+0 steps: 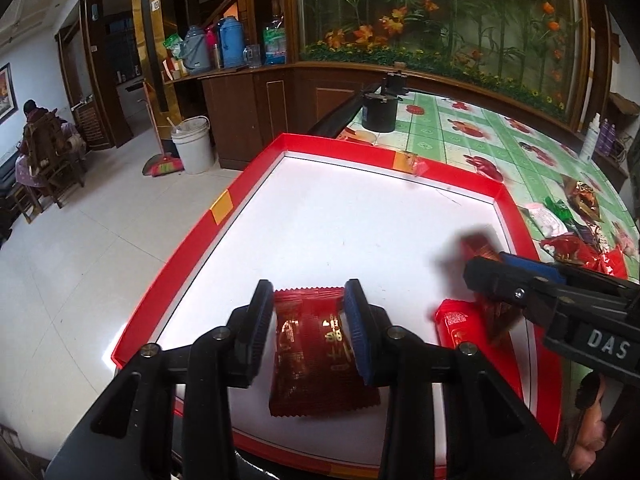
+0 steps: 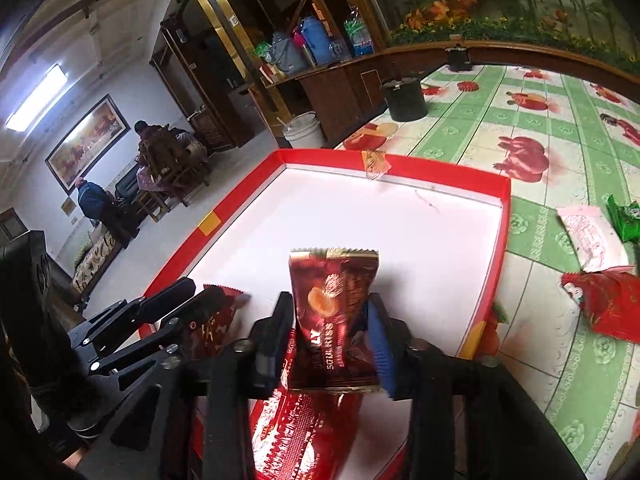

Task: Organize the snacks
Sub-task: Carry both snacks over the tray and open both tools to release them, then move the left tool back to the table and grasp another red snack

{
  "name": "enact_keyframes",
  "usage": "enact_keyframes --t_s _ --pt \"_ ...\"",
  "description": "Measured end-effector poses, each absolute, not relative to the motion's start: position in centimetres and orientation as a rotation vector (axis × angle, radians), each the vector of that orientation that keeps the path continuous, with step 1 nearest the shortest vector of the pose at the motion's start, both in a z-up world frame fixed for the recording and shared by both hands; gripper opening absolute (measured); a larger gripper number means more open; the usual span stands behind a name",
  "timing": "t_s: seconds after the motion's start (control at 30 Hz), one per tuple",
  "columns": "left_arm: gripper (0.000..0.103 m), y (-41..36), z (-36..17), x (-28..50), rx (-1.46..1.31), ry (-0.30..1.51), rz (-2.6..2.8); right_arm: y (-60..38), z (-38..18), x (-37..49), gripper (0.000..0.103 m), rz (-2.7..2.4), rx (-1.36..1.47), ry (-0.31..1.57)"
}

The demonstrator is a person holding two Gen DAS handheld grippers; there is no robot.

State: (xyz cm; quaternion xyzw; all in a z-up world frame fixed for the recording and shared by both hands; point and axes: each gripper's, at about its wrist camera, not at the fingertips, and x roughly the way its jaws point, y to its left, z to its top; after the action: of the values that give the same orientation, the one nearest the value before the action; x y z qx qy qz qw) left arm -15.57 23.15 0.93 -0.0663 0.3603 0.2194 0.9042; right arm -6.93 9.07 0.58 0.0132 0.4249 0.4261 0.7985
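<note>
A shallow red box (image 1: 188, 244) with a white floor lies on the table; it also shows in the right wrist view (image 2: 440, 168). My left gripper (image 1: 308, 320) is shut on a dark red snack packet (image 1: 316, 360), held flat just above the box's near part. My right gripper (image 2: 332, 332) is shut on a dark red packet with gold print (image 2: 336, 312), held upright over the box. In the left wrist view the right gripper (image 1: 492, 276) comes in from the right. A bright red packet (image 2: 296, 436) lies in the box under it.
Loose snacks lie on the green flowered tablecloth right of the box: a white-pink packet (image 2: 592, 240), a green one (image 2: 626, 220), a red one (image 2: 608, 304). A black pot (image 2: 404, 98) stands beyond the box. The table's left edge drops to the floor.
</note>
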Motion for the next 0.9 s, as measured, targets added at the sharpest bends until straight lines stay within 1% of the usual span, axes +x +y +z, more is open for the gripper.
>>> enact_keyframes --t_s 0.03,0.07,0.1,0.23,0.3,0.57,0.73,0.8,0.87,0.9 --pt "0.055 23.2 1.0 -15.6 -0.139 0.742 0.461 8.9 0.7 -7.0 0.048 0.914 0.028 0.905" --pt "0.066 23.1 1.2 -15.7 -0.139 0.734 0.471 9.0 0.8 -7.0 0.049 0.914 0.028 0.899" --pt "0.07 23.1 1.3 -15.8 -0.138 0.724 0.478 8.8 1.0 -7.0 0.049 0.913 0.028 0.892" --pt "0.071 22.8 2.1 -16.3 -0.118 0.682 0.494 7.9 1.5 -6.7 0.056 0.895 0.061 0.872" --pt "0.076 22.7 2.3 -16.2 -0.114 0.677 0.491 7.3 1.5 -6.3 0.056 0.885 0.081 0.879" --pt "0.076 21.4 2.9 -16.0 -0.093 0.669 0.468 4.2 1.7 -4.6 0.056 0.813 0.141 0.885" --pt "0.076 20.6 3.8 -15.8 -0.083 0.652 0.451 0.5 2.3 -3.1 0.057 0.745 0.185 0.846" --pt "0.077 20.0 4.2 -15.8 -0.075 0.644 0.441 -1.3 2.6 -2.7 0.059 0.713 0.204 0.826" --pt "0.08 19.3 4.3 -15.7 -0.063 0.639 0.431 -3.5 2.9 -2.1 0.065 0.674 0.239 0.807" --pt "0.08 18.9 4.4 -15.6 -0.055 0.638 0.423 -4.7 3.0 -1.8 0.065 0.653 0.256 0.801"
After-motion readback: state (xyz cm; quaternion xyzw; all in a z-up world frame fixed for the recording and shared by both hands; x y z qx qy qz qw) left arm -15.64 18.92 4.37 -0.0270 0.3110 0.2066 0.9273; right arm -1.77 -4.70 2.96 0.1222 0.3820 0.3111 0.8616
